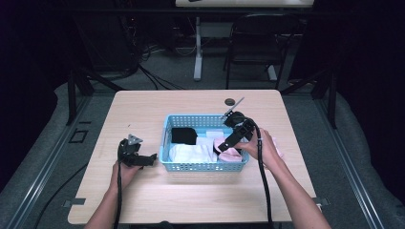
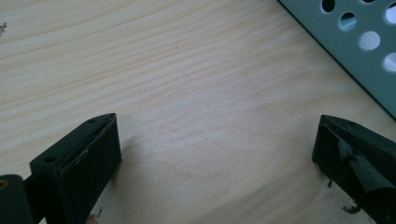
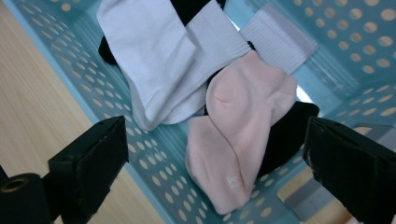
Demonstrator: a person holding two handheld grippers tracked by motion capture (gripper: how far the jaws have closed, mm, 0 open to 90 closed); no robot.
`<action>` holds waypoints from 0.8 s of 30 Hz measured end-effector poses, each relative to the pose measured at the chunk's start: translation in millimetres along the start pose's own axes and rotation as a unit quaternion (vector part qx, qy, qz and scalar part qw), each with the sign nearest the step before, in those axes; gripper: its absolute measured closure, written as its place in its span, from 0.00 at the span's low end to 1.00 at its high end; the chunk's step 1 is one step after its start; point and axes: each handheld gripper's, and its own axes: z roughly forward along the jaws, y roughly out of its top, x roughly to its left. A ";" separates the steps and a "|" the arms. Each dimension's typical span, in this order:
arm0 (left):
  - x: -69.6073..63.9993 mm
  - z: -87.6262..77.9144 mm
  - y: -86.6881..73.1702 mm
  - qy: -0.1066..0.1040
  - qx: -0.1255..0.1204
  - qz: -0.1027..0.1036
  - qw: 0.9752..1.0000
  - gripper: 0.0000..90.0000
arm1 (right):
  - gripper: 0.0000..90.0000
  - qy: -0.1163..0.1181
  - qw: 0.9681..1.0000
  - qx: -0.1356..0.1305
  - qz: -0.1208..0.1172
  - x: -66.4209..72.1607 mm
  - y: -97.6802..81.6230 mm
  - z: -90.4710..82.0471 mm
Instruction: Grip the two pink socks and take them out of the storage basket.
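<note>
A light blue perforated basket (image 1: 204, 166) sits mid-table and holds socks: white ones (image 3: 159, 60), a pink pair (image 3: 238, 126) and black ones (image 1: 184, 135). My right gripper (image 1: 225, 145) hangs over the basket's right end, jaws wide open above the pink socks with nothing between them. My left gripper (image 1: 149, 159) rests low on the bare wood just left of the basket, also open and empty. The basket's wall (image 2: 355, 51) stands at the upper right of the left gripper view.
The wooden table (image 1: 143, 109) has a round cable hole (image 1: 230, 101) behind the basket. A bit of pink cloth (image 1: 279, 148) lies on the table beside my right hand. A dark chair (image 1: 258, 43) and desk legs stand beyond the far edge.
</note>
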 end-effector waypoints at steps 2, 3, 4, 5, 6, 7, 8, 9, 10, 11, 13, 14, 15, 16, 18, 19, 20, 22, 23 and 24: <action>0.0 0.0 0.0 0.000 0.000 0.000 1.000 0.01 | 0.09 0.001 1.000 0.009 0.002 -0.2 1.1 9.6; 0.0 0.1 0.0 0.000 0.000 0.000 1.000 0.01 | 0.11 0.004 1.000 0.020 0.002 -0.5 1.0 18.3; 0.0 0.1 0.0 -0.001 0.000 0.000 1.000 0.01 | 0.11 0.004 1.000 0.020 0.002 -0.5 1.0 18.3; 0.0 0.1 0.1 -0.001 0.000 0.000 1.000 0.01 | 0.11 0.004 1.000 0.028 0.000 -1.0 1.2 21.4; 0.0 0.1 0.1 -0.001 0.000 0.000 1.000 0.01 | 0.12 0.005 0.999 0.031 0.004 -0.7 0.8 25.8; 0.0 0.2 0.1 -0.001 0.000 0.000 1.000 0.01 | 0.14 0.004 0.999 0.037 0.003 -0.7 0.6 30.6; 0.0 0.2 0.1 -0.001 0.000 0.000 1.000 0.01 | 0.15 0.006 0.999 0.042 0.003 -0.7 0.5 34.0; 0.0 0.1 0.1 -0.001 0.000 0.000 1.000 0.01 | 0.15 0.005 0.999 0.047 0.002 -0.6 0.5 37.1; 0.0 0.2 0.1 -0.001 0.000 0.000 1.000 0.01 | 0.16 0.004 0.999 0.047 0.006 0.0 0.2 39.6; 0.1 0.2 0.1 -0.001 0.000 0.000 1.000 0.01 | 0.16 0.004 0.998 0.055 0.004 0.0 0.5 41.6; 0.0 0.1 0.1 -0.001 0.000 0.000 1.000 0.01 | 0.17 -0.002 0.998 0.059 0.006 0.0 -0.3 47.3; 0.0 0.2 0.1 -0.001 0.000 0.000 1.000 0.01 | 0.18 -0.004 0.998 0.067 0.005 -0.3 -0.1 49.4; 0.0 0.2 0.1 -0.001 0.000 0.000 1.000 0.01 | 0.20 -0.004 0.998 0.066 0.008 0.0 -0.7 51.8; 0.0 0.2 0.1 -0.001 0.000 0.000 1.000 0.01 | 0.21 -0.006 0.997 0.072 0.008 -0.3 -0.6 52.9; 0.0 0.2 0.1 -0.001 0.000 0.000 1.000 0.01 | 0.24 -0.010 0.997 0.082 0.006 -1.3 -0.1 55.5; 0.0 0.2 0.1 -0.001 0.000 0.000 1.000 0.01 | 0.25 -0.014 0.996 0.083 0.006 -1.6 0.1 56.6; 0.0 0.2 0.1 -0.001 0.000 0.000 1.000 0.01 | 0.27 -0.015 0.996 0.088 0.005 -2.1 0.4 57.6; 0.1 0.2 0.1 -0.001 0.000 0.001 1.000 0.01 | 0.30 -0.017 0.996 0.088 0.007 -2.7 -0.2 60.1; 0.1 0.2 0.1 -0.001 0.000 0.001 1.000 0.01 | 0.32 -0.019 0.996 0.092 0.007 -2.7 -0.5 61.5; 0.1 0.2 0.1 -0.001 0.000 0.001 1.000 0.01 | 0.34 -0.024 0.996 0.088 0.013 -1.7 -2.0 64.7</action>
